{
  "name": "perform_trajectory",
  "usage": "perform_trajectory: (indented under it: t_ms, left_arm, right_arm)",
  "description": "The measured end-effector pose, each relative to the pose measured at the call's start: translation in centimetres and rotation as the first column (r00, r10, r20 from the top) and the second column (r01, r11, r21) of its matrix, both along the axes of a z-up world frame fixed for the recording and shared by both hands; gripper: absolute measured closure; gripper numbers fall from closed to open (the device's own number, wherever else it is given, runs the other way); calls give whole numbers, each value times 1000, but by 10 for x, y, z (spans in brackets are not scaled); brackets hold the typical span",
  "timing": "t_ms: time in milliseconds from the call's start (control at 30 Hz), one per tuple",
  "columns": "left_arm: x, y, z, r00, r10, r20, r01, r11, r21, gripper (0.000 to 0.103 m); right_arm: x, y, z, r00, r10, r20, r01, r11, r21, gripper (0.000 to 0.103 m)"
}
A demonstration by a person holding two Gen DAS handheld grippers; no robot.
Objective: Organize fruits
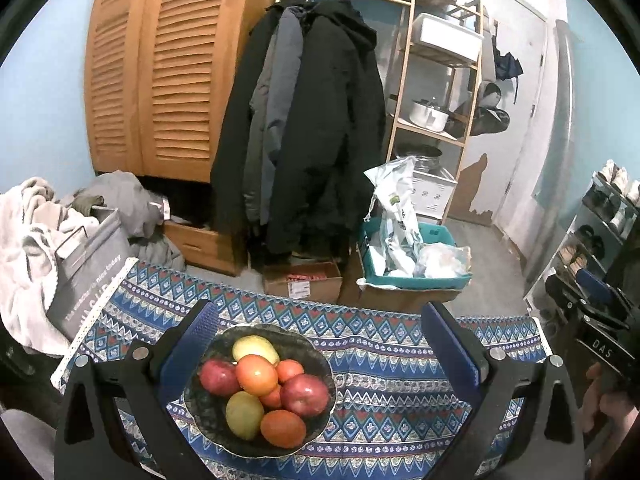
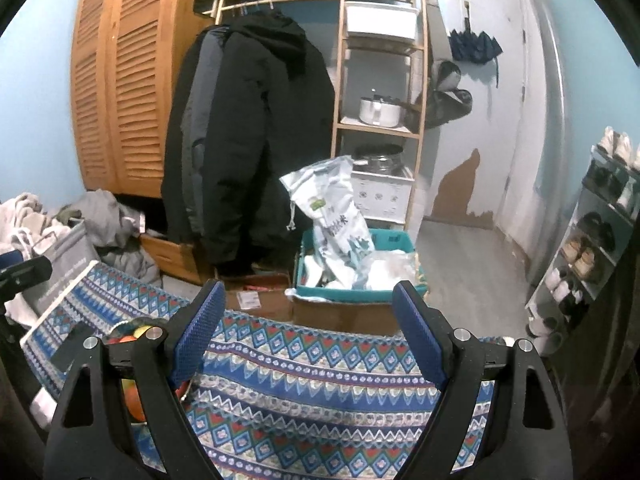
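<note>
A dark bowl (image 1: 200, 404) sits on the patterned blue tablecloth (image 1: 392, 360). It holds several fruits: red apples (image 1: 305, 395), orange tomatoes (image 1: 257, 374) and yellow-green mangoes (image 1: 245, 415). My left gripper (image 1: 320, 320) is open and empty, its left finger over the bowl's left rim. My right gripper (image 2: 308, 304) is open and empty above bare cloth (image 2: 320, 392), to the right of the bowl. The bowl (image 2: 132, 326) peeks out behind its left finger, mostly hidden.
Beyond the table's far edge stand cardboard boxes (image 1: 304, 284), a teal crate with bags (image 1: 408, 256), hanging coats (image 1: 312, 120), a wooden shelf (image 1: 440, 92) and a laundry bin (image 1: 88, 264). A shoe rack (image 1: 600, 232) stands at the right.
</note>
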State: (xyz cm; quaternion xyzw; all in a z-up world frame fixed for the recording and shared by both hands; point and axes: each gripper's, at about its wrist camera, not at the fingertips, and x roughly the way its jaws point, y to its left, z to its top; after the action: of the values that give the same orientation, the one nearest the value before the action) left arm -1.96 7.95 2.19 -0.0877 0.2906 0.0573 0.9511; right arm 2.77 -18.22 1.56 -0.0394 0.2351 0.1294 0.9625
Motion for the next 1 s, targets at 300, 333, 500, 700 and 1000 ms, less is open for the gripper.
perform_trajectory:
  t_ms: [300,333,500,700,1000]
  left_arm:
    - [4,-10,-2,1000,-6,-4,6,1000,26,1]
    - [4,-10,-1,1000,-6,-4,6,1000,29,1]
    - [6,-13,-2,1000,-9,-11,10,999,34,1]
    - [6,-13,-1,1000,-7,-14,8,999,32,1]
    - [5,-13,-2,1000,1,-18,-1,999,42,1]
  right_arm:
    - [6,-7,-6,1000,-12,-22,13,1000,8,19]
    - [6,-6,-6,1000,-11,-23,11,1000,8,19]
    - [6,-5,-7,1000,-5,-26,5,1000,9,19]
    - [6,-5,-7,1000,-8,-26,9,1000,8,19]
    - [5,-3,-9,1000,-1,-28,1,1000,-1,19]
